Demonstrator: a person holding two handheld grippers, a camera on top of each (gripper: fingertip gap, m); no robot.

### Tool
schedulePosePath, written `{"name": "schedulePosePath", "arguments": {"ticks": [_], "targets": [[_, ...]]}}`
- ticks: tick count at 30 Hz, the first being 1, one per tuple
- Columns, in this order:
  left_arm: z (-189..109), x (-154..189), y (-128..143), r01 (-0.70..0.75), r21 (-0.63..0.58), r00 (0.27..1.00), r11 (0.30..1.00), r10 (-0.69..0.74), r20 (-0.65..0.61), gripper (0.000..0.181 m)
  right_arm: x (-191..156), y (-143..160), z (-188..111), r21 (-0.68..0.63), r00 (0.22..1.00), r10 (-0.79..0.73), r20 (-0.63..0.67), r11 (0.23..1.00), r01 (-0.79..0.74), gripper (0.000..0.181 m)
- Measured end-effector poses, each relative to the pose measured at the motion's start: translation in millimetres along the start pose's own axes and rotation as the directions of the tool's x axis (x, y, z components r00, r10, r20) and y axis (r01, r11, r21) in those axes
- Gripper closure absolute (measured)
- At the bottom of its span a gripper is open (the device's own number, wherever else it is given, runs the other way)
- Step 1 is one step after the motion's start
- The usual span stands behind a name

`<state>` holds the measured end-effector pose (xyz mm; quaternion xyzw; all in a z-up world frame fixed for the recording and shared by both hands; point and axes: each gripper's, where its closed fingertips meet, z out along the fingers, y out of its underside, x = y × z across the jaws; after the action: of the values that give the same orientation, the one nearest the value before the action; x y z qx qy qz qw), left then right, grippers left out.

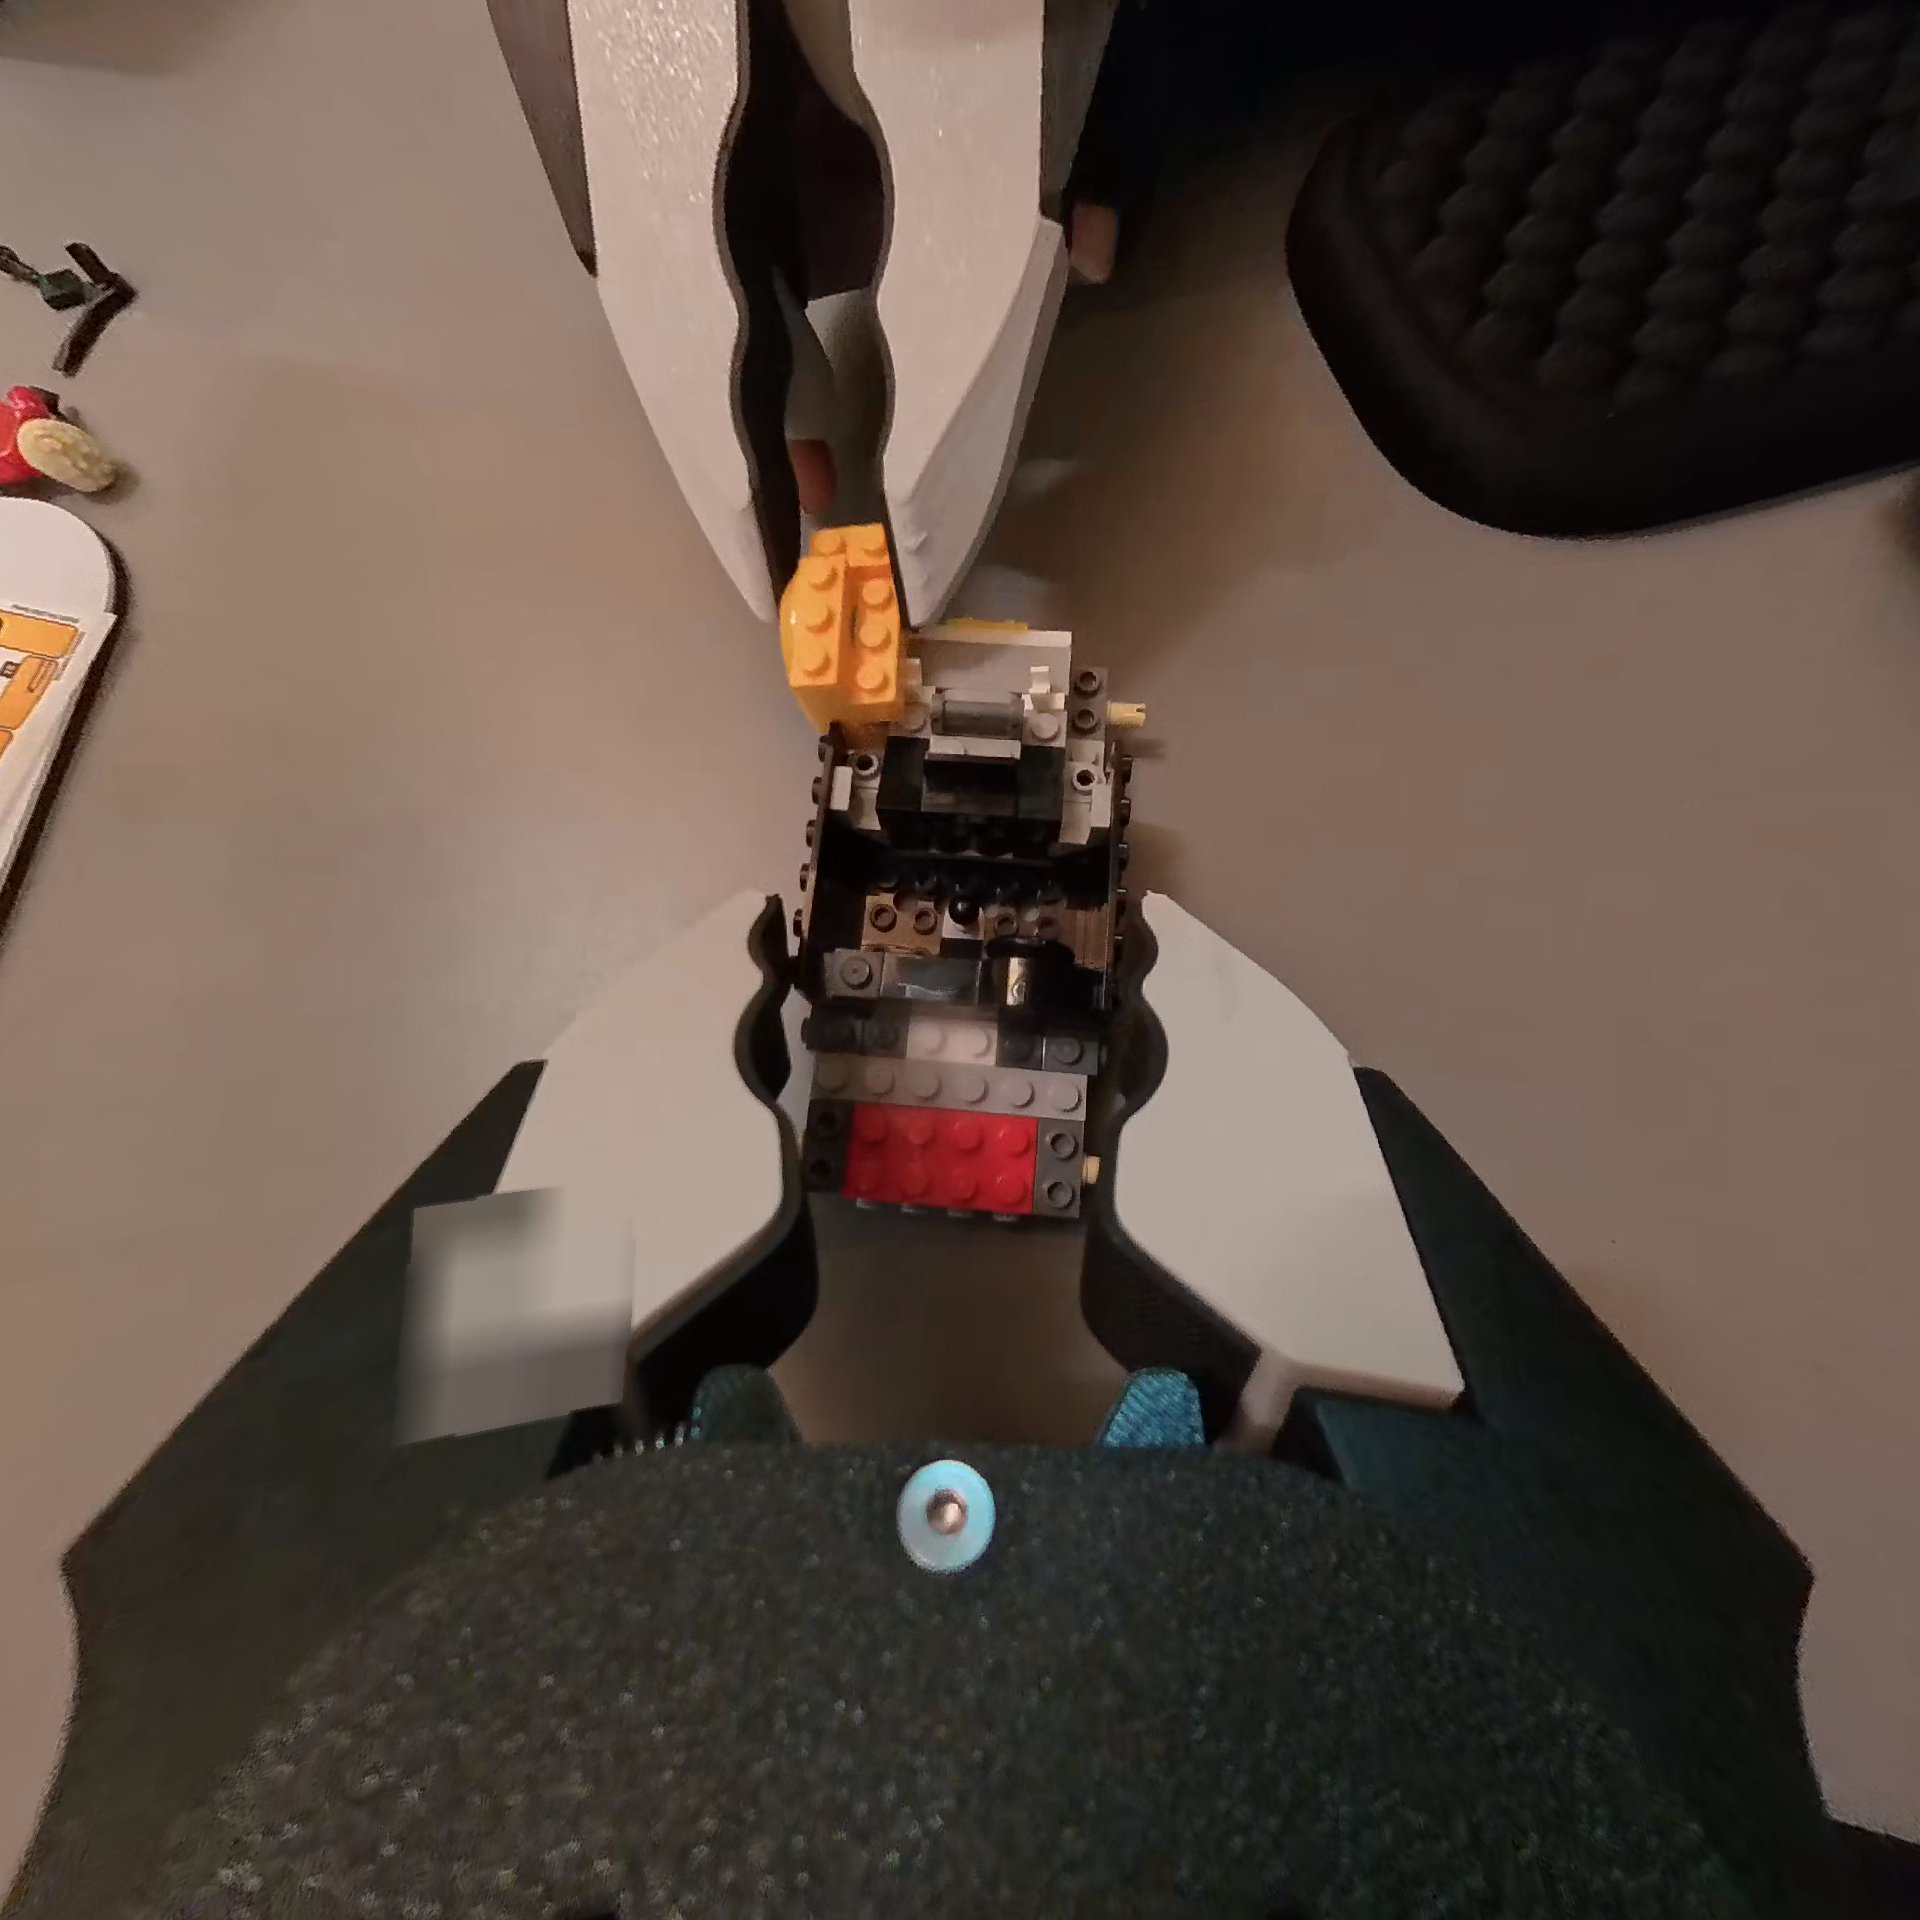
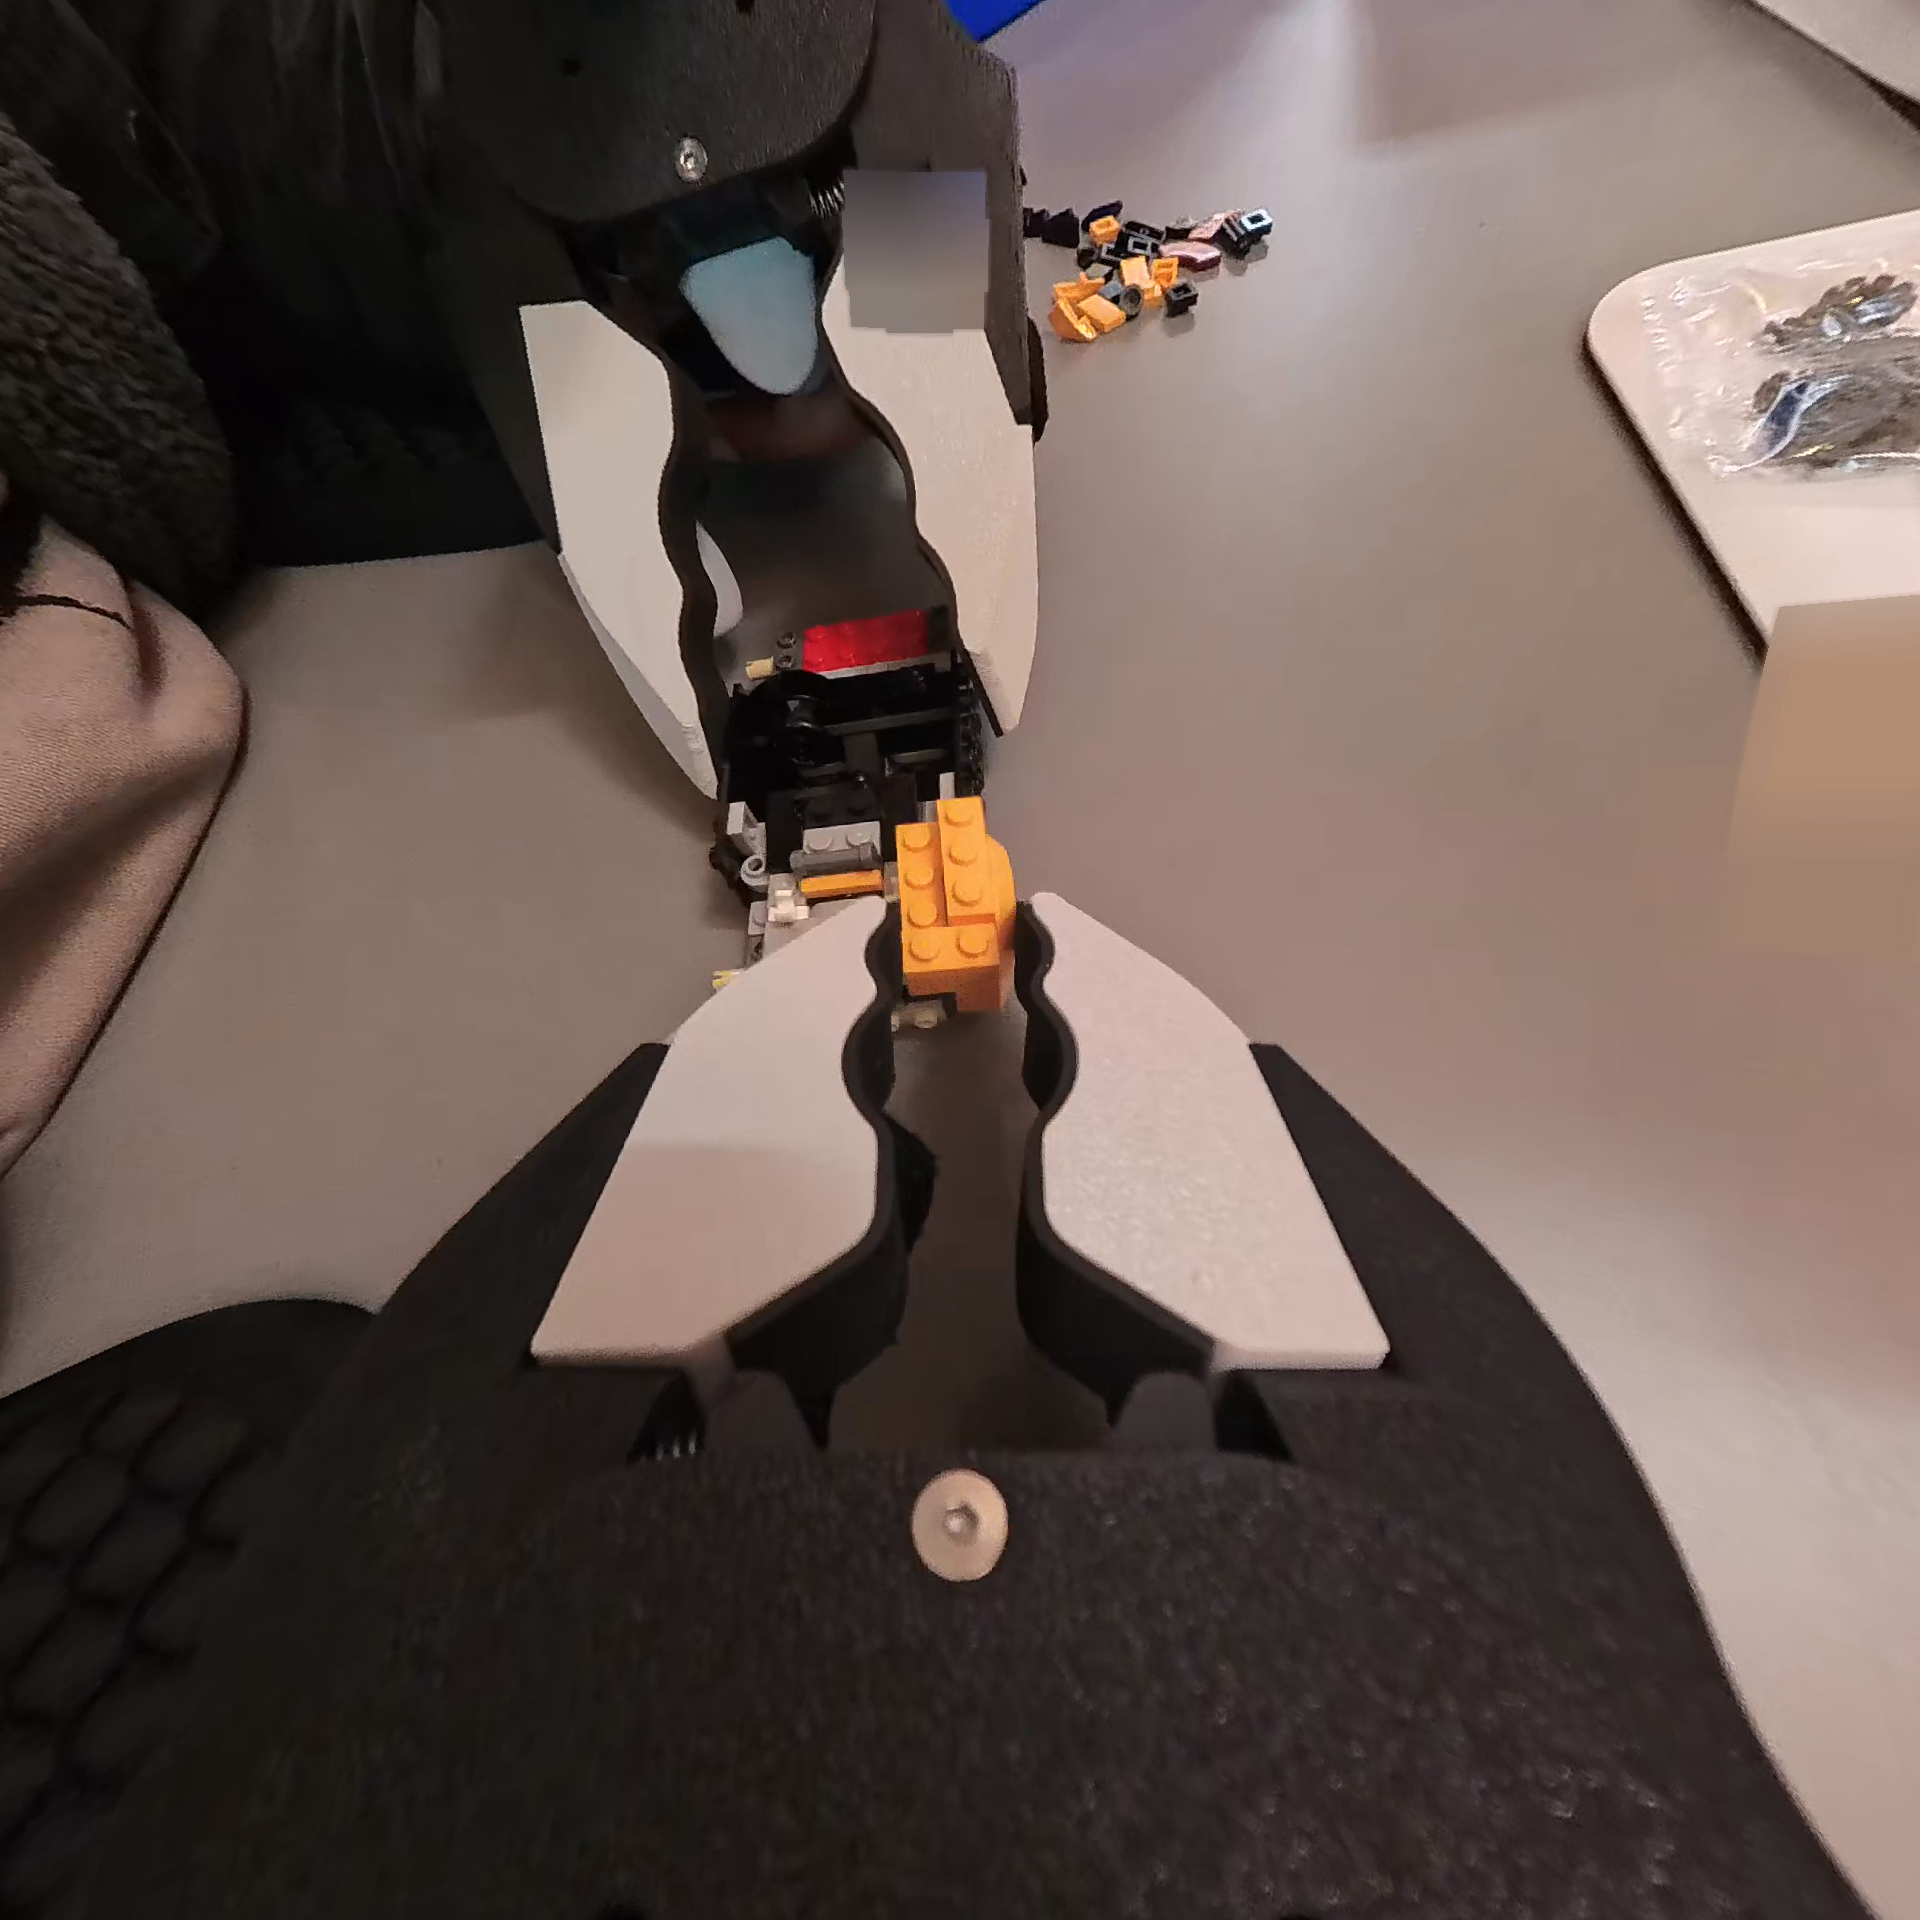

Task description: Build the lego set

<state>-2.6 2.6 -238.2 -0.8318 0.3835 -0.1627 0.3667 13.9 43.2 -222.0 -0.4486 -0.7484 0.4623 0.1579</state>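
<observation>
While the left gripper [image 1: 951,997] clamps the stiff, light lego model [image 1: 961,935] mid-frame on the table [image 1: 416,831], the right gripper [image 2: 951,935] pinches the orange brick piece [image 2: 951,904] by its sides, touching the model's far corner.

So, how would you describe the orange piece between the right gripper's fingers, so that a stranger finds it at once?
Start at the dark lego build held at the table's centre by the left gripper. At its end away from the red plate, the right gripper pinches the orange piece. It is the only orange studded block touching the build; the other orange bits lie loose farther off.
</observation>
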Motion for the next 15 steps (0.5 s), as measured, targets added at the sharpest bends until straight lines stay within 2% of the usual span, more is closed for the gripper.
{"name": "schedulePosePath", "arguments": {"ticks": [15], "targets": [[-0.1, 0.3, 0.1, -0.019, 0.006, 1.000, 1.000, 0.019, 0.000, 0.120, 3.3, 6.0, 2.4, -0.049, 1.000, 0.019, 0.019, 0.999, -0.019, 0.161]]}}
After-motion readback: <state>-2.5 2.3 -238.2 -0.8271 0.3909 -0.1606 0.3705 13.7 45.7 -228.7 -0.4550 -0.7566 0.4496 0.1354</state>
